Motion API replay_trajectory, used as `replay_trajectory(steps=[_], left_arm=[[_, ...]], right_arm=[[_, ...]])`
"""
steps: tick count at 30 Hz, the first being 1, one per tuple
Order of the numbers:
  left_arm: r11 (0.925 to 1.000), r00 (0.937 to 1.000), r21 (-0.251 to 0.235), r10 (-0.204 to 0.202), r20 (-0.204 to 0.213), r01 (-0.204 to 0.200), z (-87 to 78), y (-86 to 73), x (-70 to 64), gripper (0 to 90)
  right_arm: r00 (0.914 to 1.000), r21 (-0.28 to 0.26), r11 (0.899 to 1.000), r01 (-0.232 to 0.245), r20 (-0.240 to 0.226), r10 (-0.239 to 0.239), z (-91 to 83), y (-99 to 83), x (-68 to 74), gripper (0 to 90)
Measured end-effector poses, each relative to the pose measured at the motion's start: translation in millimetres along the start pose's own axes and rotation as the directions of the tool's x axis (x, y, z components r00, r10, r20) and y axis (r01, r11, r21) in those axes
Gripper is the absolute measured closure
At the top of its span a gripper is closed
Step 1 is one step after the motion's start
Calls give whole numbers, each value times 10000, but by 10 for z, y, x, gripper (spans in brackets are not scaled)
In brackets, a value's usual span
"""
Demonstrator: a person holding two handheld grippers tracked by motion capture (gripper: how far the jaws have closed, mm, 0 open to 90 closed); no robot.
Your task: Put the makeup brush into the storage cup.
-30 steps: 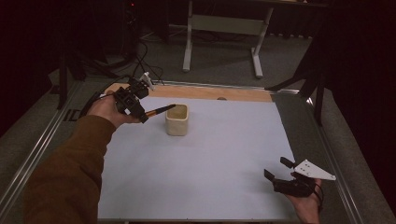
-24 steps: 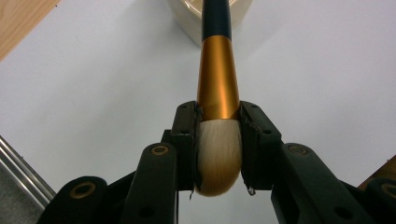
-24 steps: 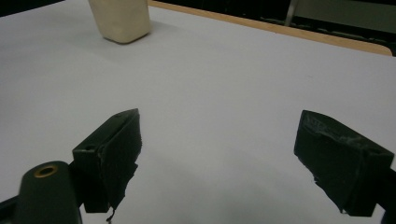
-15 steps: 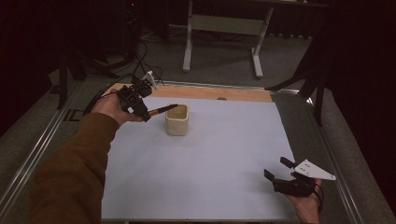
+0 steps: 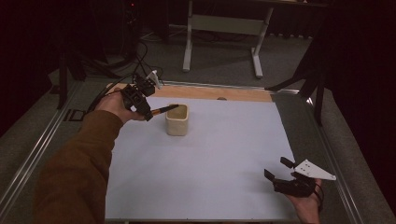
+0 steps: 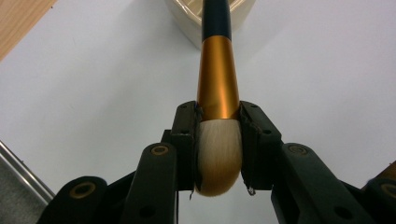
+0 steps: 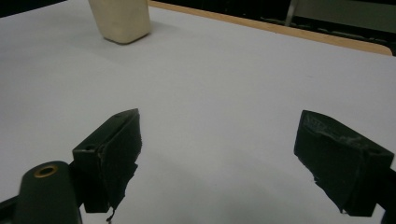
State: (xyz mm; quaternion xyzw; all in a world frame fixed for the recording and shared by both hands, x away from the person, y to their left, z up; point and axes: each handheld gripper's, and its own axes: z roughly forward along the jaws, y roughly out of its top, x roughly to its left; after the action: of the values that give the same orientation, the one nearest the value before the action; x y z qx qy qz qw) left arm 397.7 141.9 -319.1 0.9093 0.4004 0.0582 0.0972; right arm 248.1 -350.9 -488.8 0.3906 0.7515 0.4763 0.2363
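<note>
A cream cup stands on the white mat toward the back left; it also shows as the cup far off in the right gripper view. My left gripper is shut on a makeup brush, held just left of the cup. Its jaws clamp the pale bristle head and gold ferrule, while the dark handle points over the cup's rim. My right gripper hangs open near the front right corner, with nothing between its fingers.
The white mat covers most of the wooden table. A metal rail runs along the left edge and another along the right. A table frame stands on the floor beyond.
My left hand has lifted a little and tilted, bringing the brush handle over the cup's rim. The right gripper has stayed in place.
</note>
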Motion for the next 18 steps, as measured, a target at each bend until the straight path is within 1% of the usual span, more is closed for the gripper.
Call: replay_trajectory(steps=[10,13,18], left_arm=[[9998,10000,196,81,-31,-80,37,82,-16,702],[9998,10000,181,48,-33,-47,50,98,-21,702],[9998,9999,172,113,-77,-111,75,127,-24,702]], right_arm=[[10000,-16,10000,2,7,-2,-2,-1,-4,144],[10000,-17,10000,-2,9,2,-3,-1,-5,144],[10000,-14,10000,-33,21,33,-10,-1,-7,143]])
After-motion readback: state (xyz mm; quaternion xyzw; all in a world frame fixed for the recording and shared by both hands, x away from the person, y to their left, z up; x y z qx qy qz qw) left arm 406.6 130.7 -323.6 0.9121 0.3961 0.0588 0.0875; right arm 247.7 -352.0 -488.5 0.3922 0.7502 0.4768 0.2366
